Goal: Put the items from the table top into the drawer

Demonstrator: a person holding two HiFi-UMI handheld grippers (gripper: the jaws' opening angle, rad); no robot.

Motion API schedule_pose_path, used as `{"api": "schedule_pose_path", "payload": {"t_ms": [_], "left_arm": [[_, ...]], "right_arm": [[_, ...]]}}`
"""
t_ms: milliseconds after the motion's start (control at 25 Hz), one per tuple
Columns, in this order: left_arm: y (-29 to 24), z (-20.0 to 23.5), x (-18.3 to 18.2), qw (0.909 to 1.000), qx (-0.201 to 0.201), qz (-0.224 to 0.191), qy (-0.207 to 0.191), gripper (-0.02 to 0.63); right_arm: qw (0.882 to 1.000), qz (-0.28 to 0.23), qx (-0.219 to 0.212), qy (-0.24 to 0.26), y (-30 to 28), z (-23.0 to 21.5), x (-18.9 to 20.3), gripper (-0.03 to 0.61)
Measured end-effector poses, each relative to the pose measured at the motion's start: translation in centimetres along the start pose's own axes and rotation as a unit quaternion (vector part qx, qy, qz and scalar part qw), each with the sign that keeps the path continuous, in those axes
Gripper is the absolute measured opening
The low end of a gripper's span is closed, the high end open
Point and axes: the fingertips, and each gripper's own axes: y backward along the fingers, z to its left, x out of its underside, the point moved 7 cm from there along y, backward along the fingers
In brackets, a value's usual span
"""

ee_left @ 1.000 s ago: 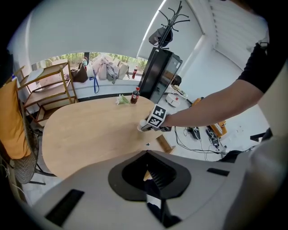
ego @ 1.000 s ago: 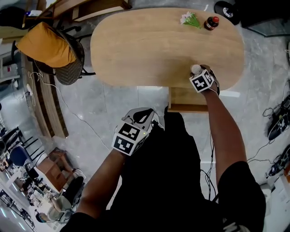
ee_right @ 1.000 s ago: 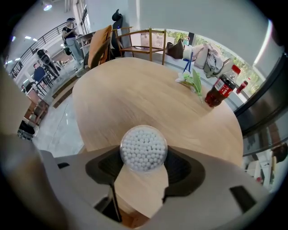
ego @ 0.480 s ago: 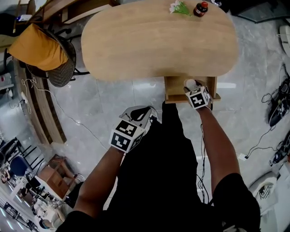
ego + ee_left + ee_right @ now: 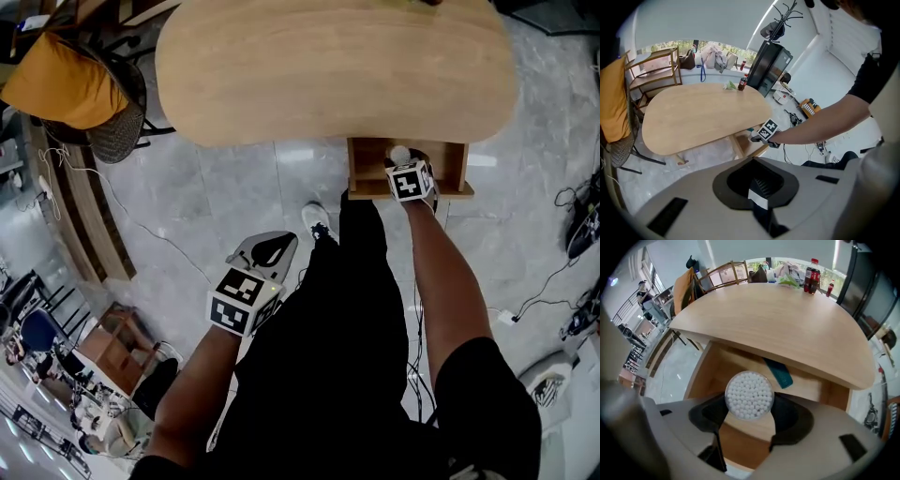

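Tub of cotton swabs [image 5: 749, 395] clamped across round wall in right gripper [image 5: 409, 180] jaws, over open drawer [image 5: 365, 167] below counter [image 5: 328, 75]. Probably light, stiff, slick plastic; grip sides, not top. Left gripper [image 5: 759, 190] jaws together, empty.

Drawer [image 5: 359, 167] juts from under table [image 5: 319, 75] near edge; swab tub [image 5: 749, 395] above drawer; flat case [image 5: 779, 372] inside, behind tub.

Table [image 5: 328, 75] & drawer [image 5: 361, 169] are light brown wood, round tub [image 5: 749, 395] is all white dots, flat thing [image 5: 779, 372] is blue-green, left gripper [image 5: 272, 251] & right gripper [image 5: 401, 161] have black-&-white squares, cushion [image 5: 56, 84] is orange.
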Motion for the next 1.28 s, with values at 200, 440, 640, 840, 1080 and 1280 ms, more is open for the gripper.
{"api": "schedule_pose_path", "payload": {"t_ms": [200, 440, 640, 840, 1080, 1280], "left_arm": [[-0.2, 0.3, -0.1, 0.9999, 0.001, -0.005, 0.016, 0.005], [0.5, -0.2, -0.7, 0.9993, -0.004, -0.026, 0.026, 0.005], [4.0, -2.5, -1.2, 0.9983, -0.003, -0.058, 0.011, 0.005], [8.6, -4.7, -2.3, 0.9939, 0.006, -0.104, -0.037, 0.005], [15.1, -7.0, -2.2, 0.9799, 0.009, -0.177, -0.091, 0.005], [19.1, -9.8, -0.1, 0.9666, 0.023, -0.228, -0.114, 0.005]], "right_arm": [[0.999, 0.012, 0.026, 0.021, -1.9, -0.3, -0.3, 0.265], [0.999, 0.031, 0.020, 0.036, -0.9, -0.2, -0.2, 0.267], [0.998, 0.049, 0.006, 0.034, 4.7, 1.1, 1.1, 0.275], [0.998, 0.014, 0.016, 0.056, 12.4, 3.1, 0.2, 0.273], [0.989, -0.149, -0.003, 0.008, 26.0, 8.3, -2.2, 0.169], [0.954, -0.285, -0.071, -0.052, 39.4, 14.1, -1.2, 0.005]]}}
